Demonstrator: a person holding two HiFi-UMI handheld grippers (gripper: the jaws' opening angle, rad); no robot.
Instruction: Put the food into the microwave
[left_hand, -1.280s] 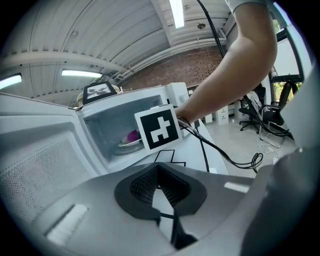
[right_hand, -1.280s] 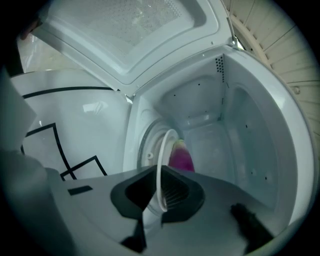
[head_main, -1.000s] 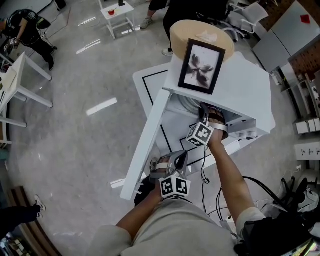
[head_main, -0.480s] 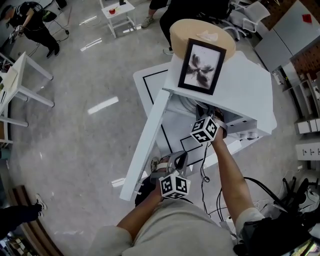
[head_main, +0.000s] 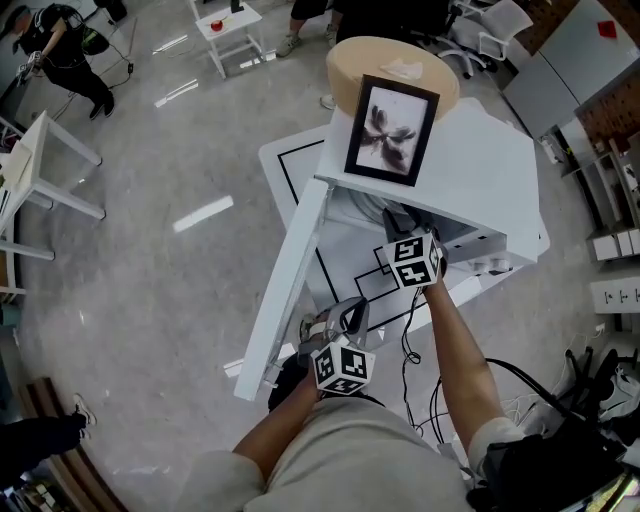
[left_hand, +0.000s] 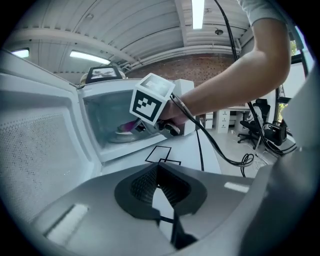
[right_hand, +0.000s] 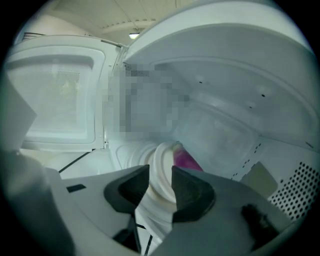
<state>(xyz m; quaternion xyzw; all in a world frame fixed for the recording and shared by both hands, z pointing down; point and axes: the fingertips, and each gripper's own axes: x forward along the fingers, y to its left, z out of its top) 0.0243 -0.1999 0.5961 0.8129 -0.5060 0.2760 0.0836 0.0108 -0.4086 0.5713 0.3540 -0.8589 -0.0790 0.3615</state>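
Observation:
A white plate (right_hand: 161, 152) with pink food (right_hand: 186, 161) lies inside the open white microwave (head_main: 480, 170). My right gripper (right_hand: 160, 172) reaches into the cavity. Its jaws have just been opening and now stand open on either side of the plate's rim, with small gaps to the pads. In the left gripper view the plate (left_hand: 120, 135) shows on the cavity floor beyond the right gripper (left_hand: 137, 127). My left gripper (left_hand: 159, 167) hangs in front of the microwave near the open door (head_main: 290, 270), shut with nothing in it.
A black-framed picture (head_main: 390, 130) stands on top of the microwave, with a round tan object (head_main: 395, 70) behind it. The microwave sits on a white table with black lines (head_main: 295, 165). Cables (head_main: 520, 375) trail at the right. The door swings out to the left.
The right gripper has rolled at the microwave mouth, its marker cube turning and rising slightly, and its jaws have spread off the plate. The left gripper has hardly moved.

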